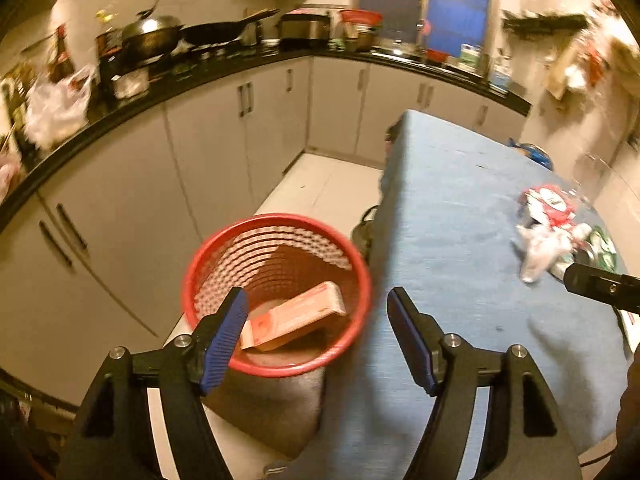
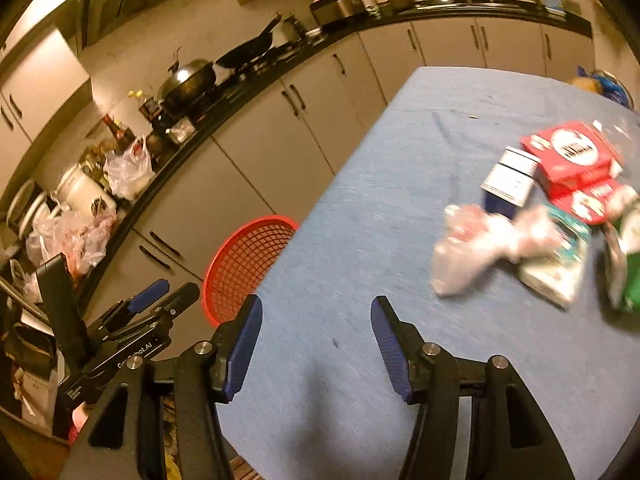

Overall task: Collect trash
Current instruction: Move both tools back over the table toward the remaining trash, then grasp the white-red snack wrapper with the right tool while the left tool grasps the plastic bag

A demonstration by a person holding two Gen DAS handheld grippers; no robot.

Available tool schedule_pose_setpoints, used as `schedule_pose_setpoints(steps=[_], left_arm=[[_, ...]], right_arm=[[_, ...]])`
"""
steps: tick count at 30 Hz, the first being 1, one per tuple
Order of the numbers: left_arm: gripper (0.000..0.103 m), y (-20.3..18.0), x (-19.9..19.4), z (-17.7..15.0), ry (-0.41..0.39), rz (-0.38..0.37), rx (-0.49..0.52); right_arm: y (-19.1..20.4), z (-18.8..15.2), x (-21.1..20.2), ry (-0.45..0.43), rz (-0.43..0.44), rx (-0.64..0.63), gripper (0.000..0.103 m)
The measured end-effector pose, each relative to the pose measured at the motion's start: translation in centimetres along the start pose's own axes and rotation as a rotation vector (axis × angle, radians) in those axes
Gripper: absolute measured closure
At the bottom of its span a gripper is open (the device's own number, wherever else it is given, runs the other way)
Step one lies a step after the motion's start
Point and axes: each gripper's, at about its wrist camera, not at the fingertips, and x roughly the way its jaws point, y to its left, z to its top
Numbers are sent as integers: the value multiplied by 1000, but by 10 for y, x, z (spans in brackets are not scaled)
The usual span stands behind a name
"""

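left gripper (image 1: pixel 316 332) has its jaws spread wide, nothing between them, hovering above the red mesh basket (image 1: pixel 276 292) that stands on the floor just beside the table's left edge. one pink carton (image 1: pixel 296 316) lies inside the basket, flat-ish and leaning, long axis running diagonally from lower left near the left finger up to the right toward the basket wall; pale pink faces with a red panel at the lower end, print too blurred to read. right gripper (image 2: pixel 316 344) also has its jaws apart and empty, over the bare blue tablecloth (image 2: pixel 360 240), well apart from the trash. trash pile sits toward the right side of the table: crumpled clear plastic bag (image 2: pixel 476 248) nearest the right gripper, a white and teal carton (image 2: pixel 556 268) touching it, lying flat with long axis angled from upper right to lower left, a small white and dark blue box (image 2: pixel 510 182) upright-tilted behind the bag, two red boxes (image 2: pixel 576 160) stacked behind that with a round white logo face up, and a green and white packet (image 2: pixel 628 264) at the far right edge, partly cut off. motion blur on the whole pile. in the right wrist view the basket shows partly hidden behind the table edge. black counter (image 1: pixel 200 76) with woks and white cabinets (image 1: pixel 208 152) run behind.
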Motion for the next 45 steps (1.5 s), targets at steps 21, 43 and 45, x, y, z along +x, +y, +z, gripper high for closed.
schedule_pose_setpoints(steps=[21,43,45], left_arm=[[31,-166,59,26,133,-312,223],[80,-218,127,36,159,-285,303],[82,-218,123,35,154,-284,309]], right_arm=[[-150,-27,-109,-197,-177,334,45],[-247,-77,-202,-236,-404,431,33],[-249,-78,-199,-227,-415,421,33]])
